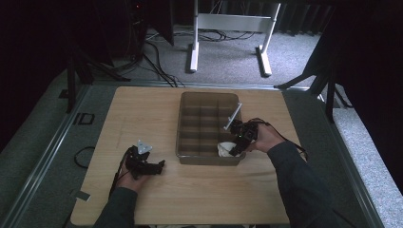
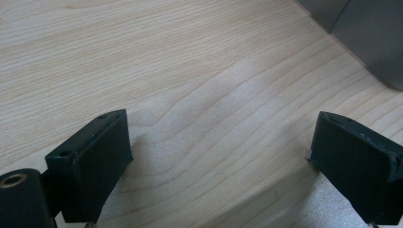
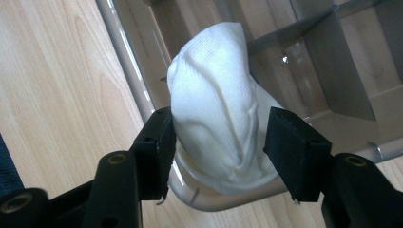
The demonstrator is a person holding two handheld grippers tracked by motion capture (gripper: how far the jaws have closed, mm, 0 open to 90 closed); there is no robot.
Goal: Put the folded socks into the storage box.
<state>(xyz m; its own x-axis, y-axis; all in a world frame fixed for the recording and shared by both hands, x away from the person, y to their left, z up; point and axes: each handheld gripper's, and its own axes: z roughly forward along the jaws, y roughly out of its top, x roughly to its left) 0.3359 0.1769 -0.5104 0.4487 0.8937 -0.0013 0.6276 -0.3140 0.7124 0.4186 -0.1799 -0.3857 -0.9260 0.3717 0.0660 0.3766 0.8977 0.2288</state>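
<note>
A brown translucent bin [image 1: 179,128] with several compartments stands mid-table. A white knitted cloth [image 3: 214,76], bunched up, sits in the bin's near right corner compartment [image 1: 224,148] and leans over the rounded rim [image 3: 123,61]. My right gripper [image 3: 218,128] is open around the cloth: the left pad [image 3: 159,142] touches it and the right pad [image 3: 290,147] stands a little off it. In the high view that gripper [image 1: 236,148] is at the bin's near right corner. My left gripper [image 1: 159,166] lies on the bare wood left of the bin, open [image 2: 218,156], with nothing between its jaws.
The wooden table [image 1: 142,109] has bare room left of the bin and along its front. The bin's grey corner [image 2: 375,42] lies beyond the left gripper. A white desk frame [image 1: 228,28] and floor cables [image 1: 157,66] lie past the table's far edge.
</note>
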